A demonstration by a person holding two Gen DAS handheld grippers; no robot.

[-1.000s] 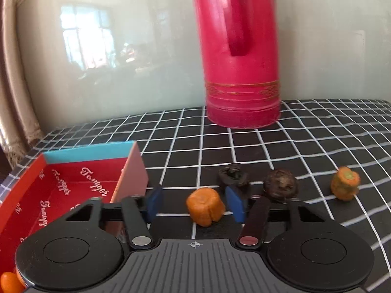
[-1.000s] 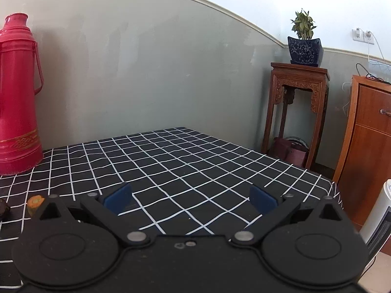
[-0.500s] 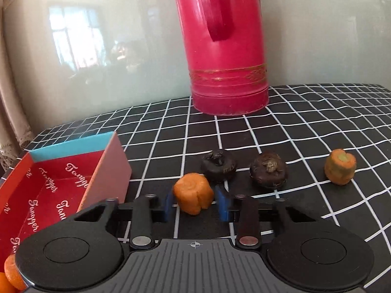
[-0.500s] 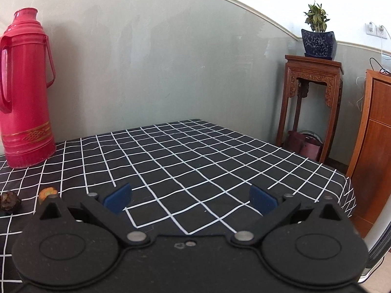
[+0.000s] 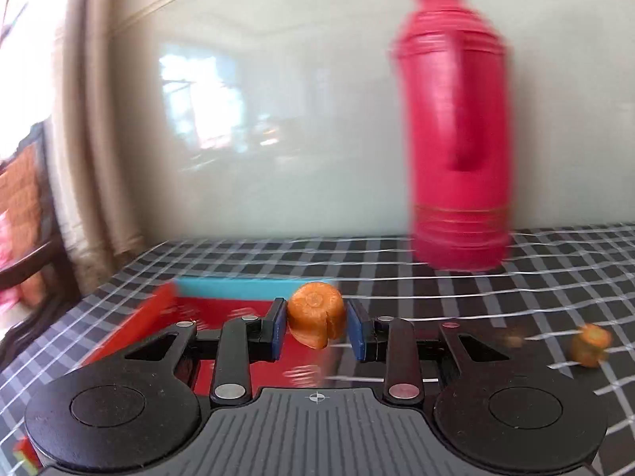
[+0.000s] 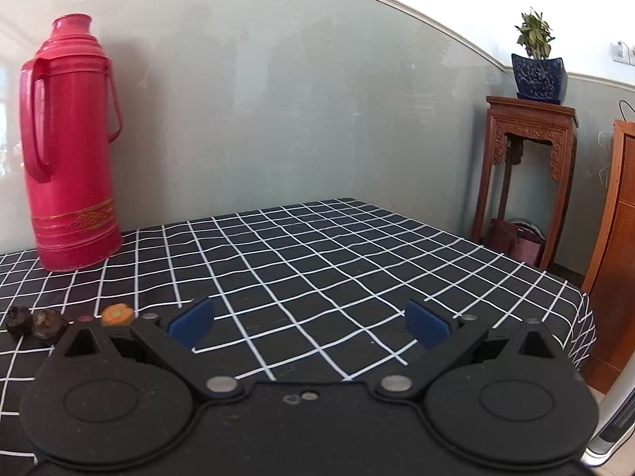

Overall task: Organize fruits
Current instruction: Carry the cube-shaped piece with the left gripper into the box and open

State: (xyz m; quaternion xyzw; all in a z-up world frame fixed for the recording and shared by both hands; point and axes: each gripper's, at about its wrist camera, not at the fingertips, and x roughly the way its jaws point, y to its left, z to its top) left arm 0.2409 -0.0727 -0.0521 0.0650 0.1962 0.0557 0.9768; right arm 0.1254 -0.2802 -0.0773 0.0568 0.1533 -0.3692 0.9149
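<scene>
My left gripper (image 5: 316, 327) is shut on an orange carrot chunk (image 5: 316, 317), lifted off the cloth and held over the right part of the red box (image 5: 158, 317) with the blue far wall. A second orange chunk (image 5: 589, 344) lies on the checked cloth to the right; it also shows in the right wrist view as the orange chunk (image 6: 117, 314), next to two dark brown fruits (image 6: 49, 325). My right gripper (image 6: 309, 323) hangs open over bare cloth, with nothing between its fingers.
A tall red thermos (image 5: 456, 127) stands at the back of the table against the wall; the thermos (image 6: 67, 146) is at the far left in the right wrist view. A wooden stand with a potted plant (image 6: 535, 59) and a cabinet (image 6: 619, 238) stand beyond the table's right edge.
The left gripper closed on the orange chunk, lifted it off the cloth and swung left toward the red box. The right gripper's view turned a little left, bringing the dark fruits in.
</scene>
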